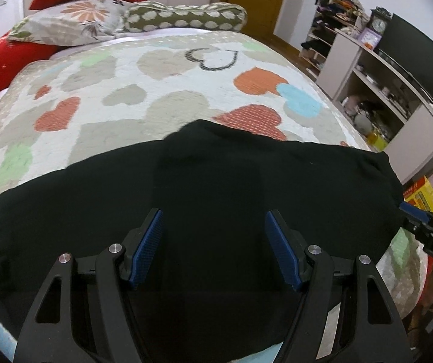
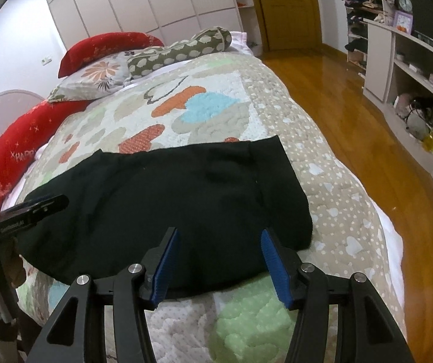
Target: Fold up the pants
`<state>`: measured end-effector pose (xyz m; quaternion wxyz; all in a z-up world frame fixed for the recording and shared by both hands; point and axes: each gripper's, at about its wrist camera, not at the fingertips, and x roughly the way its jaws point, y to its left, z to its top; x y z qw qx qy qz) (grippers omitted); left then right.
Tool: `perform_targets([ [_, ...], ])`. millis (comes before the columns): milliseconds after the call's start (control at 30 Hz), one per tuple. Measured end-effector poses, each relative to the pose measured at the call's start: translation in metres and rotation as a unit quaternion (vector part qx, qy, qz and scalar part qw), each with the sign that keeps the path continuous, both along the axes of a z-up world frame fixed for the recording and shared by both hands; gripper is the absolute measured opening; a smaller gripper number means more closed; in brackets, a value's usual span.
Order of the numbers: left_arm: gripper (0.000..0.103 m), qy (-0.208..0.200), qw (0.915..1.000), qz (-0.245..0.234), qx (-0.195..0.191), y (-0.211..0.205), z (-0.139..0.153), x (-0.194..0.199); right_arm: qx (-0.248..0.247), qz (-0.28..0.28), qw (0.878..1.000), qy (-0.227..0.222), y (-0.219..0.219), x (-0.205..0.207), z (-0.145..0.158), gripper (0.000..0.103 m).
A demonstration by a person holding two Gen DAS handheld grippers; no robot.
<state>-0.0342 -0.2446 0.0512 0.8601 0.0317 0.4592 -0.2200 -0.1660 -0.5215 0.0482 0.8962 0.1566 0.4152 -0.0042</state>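
left tongs (image 1: 214,227) gaping wide, empty, over black pants (image 1: 125,187) | pants lie across bed (image 1: 155,90) quilt | right tongs (image 2: 219,246) parted, empty, at near hem | advice: pinch both layers evenly, lift together

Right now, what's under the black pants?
The black pants lie flat on the heart-print quilt, which shows around them on every visible side. The quilt directly beneath is covered, so whether anything else sits under the cloth cannot be seen.
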Motion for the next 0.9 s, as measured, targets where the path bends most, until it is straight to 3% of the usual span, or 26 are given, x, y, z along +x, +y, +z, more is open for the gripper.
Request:
perform_targets([
  [267,0.070,0.000,0.9973,-0.073,-0.004,-0.053,0.007,0.004,-0.018,-0.018,1.000,0.005,-0.016,-0.018,0.002,0.056],
  [333,0.070,0.002,0.9946,-0.104,-0.009,-0.072,0.012,0.006,-0.001,-0.025,1.000,-0.002,-0.029,-0.025,0.001,0.060],
  [533,0.070,0.033,0.9797,-0.196,-0.026,-0.141,0.010,0.020,0.060,-0.037,0.997,-0.012,-0.044,-0.031,-0.015,0.065],
  [767,0.070,0.044,0.9583,-0.282,-0.016,-0.211,0.001,0.034,0.082,-0.017,0.996,-0.043,-0.040,-0.029,-0.019,0.071],
  [900,0.070,0.045,0.9502,-0.308,-0.001,-0.235,-0.009,0.038,0.096,-0.018,0.994,-0.051,-0.041,-0.026,-0.026,0.072],
])
